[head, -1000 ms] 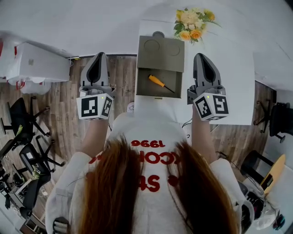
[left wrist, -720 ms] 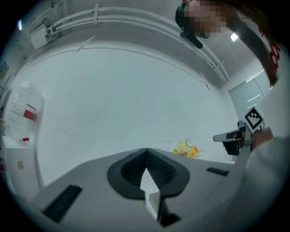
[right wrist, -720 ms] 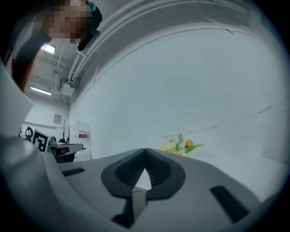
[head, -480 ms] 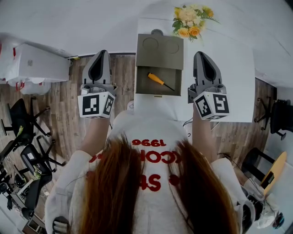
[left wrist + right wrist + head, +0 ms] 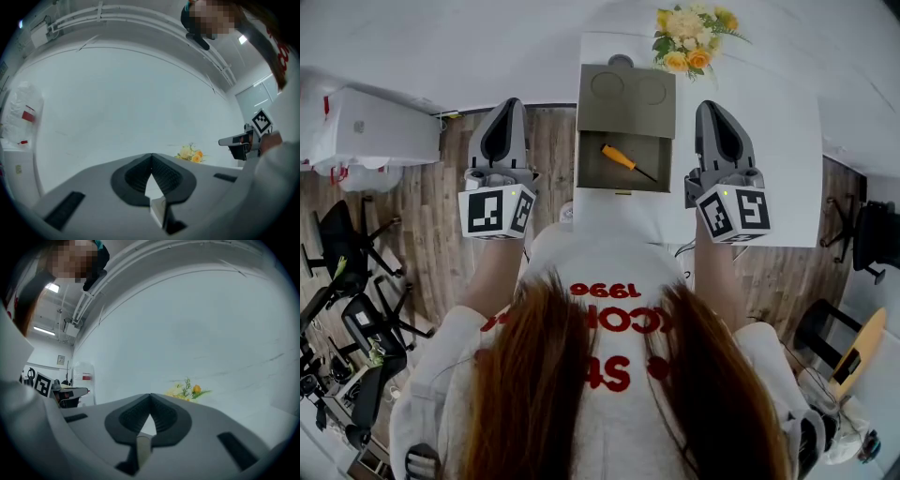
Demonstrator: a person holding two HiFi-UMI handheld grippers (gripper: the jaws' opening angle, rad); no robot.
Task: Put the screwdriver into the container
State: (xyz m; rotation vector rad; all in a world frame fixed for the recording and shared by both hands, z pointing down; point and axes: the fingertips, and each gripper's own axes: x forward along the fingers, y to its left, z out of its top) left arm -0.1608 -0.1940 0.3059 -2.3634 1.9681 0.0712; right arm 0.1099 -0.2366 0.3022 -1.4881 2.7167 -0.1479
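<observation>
Hovering empty, jaws together, left gripper point(image 5: 507, 108), right gripper point(image 5: 711, 111)

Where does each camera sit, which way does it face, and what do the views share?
Head view: on the person's head, facing steeply down; hair, shirt, left gripper, right gripper, screwdriver in the container.
Left gripper view: rides that gripper, facing the white wall past shut jaws; shirt at right.
Right gripper view: rides that gripper, facing the same wall past shut jaws; shirt at left.
Shared: the flowers appear in all three.
</observation>
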